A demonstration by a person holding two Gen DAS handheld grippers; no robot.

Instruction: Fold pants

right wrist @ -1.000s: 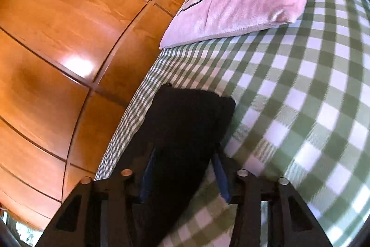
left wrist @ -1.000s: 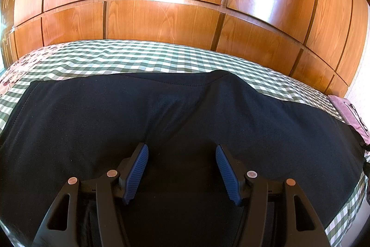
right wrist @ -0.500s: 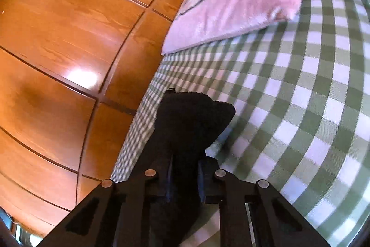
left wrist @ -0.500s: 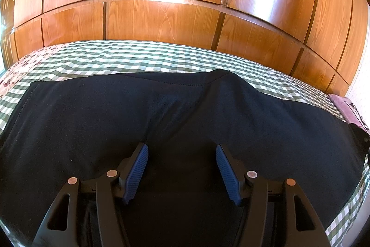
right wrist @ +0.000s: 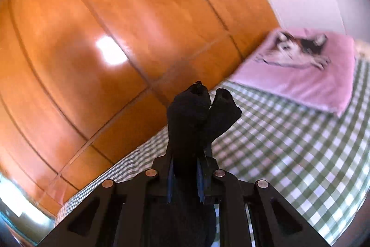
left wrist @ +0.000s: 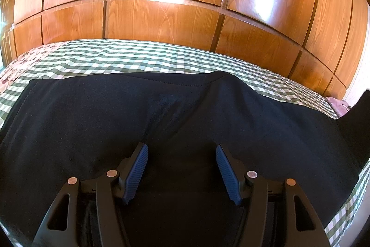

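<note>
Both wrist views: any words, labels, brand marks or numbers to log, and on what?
None readable.
Pants: plain dark fabric, no tag or logo showing.
Pink pillow: a dog picture only, no lettering.
Wooden wardrobe, checked bedspread: no markings.

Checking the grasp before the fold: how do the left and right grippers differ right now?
The left gripper is open, its blue fingers spread over the flat pants, gripping nothing. The right gripper is shut on the pants' end, lifted above the bed, while the left stays low. Both are at the same black pants.
</note>
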